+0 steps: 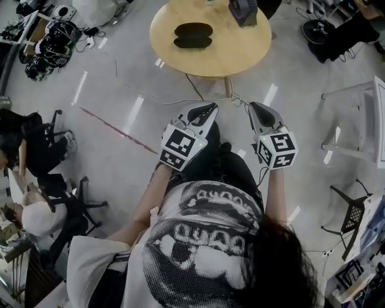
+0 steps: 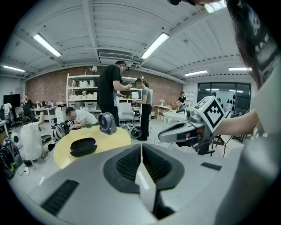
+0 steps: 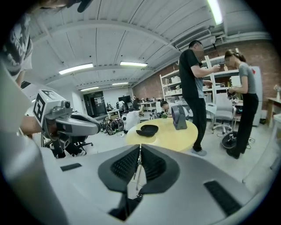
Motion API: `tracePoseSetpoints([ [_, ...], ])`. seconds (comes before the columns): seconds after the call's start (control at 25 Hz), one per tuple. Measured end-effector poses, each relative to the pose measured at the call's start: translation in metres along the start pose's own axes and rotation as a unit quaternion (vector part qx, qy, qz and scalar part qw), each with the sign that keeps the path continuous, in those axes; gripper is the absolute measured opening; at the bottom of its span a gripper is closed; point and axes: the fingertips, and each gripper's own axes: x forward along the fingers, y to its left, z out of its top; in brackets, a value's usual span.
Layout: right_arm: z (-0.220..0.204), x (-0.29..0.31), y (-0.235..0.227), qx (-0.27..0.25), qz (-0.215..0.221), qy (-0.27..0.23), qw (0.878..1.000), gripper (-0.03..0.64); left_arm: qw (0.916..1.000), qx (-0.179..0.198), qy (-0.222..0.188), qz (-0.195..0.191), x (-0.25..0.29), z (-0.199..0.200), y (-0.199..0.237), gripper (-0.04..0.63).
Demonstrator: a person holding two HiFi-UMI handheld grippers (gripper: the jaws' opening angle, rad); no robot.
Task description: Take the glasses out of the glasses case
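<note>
Head view: the case (image 1: 193, 35) lies near the middle of the table (image 1: 162, 36), with a fan (image 1: 243, 11) at the table's far edge. Both the left gripper (image 1: 207, 109) and the right gripper (image 1: 255, 108) hang well short of the table.

Left gripper view: its jaws are pressed together with nothing between them. If they reach the table like this, they would likely shove the case rather than grip it.

Right gripper view: its jaws are likewise closed and empty. A wide reach over the table could knock the fan.

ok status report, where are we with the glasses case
Left gripper shut, empty; right gripper shut, empty. Glasses case on round table ahead, untouched, lid state unclear. Fan behind it, apart, not in the way.
</note>
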Motion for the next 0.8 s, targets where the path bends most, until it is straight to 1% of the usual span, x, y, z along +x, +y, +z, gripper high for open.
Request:
tracePoseSetpoints([
  [0.24,-0.012,-0.031,-0.003,0.023,-0.02,-0.018,0.999,0.008,0.9993,0.023,0.007,-0.029,0.004,0.005,-0.035,0.02],
  [0.4,-0.021,-0.048,-0.007,0.038,-0.028,-0.024,0.999,0.008,0.9985,0.035,0.009,-0.042,0.009,0.009,-0.053,0.02],
  [0.8,-0.033,-0.069,-0.023,0.07,-0.056,-0.029,0.996,0.008,0.9947,0.059,0.023,-0.081,0.026,0.017,-0.072,0.02],
])
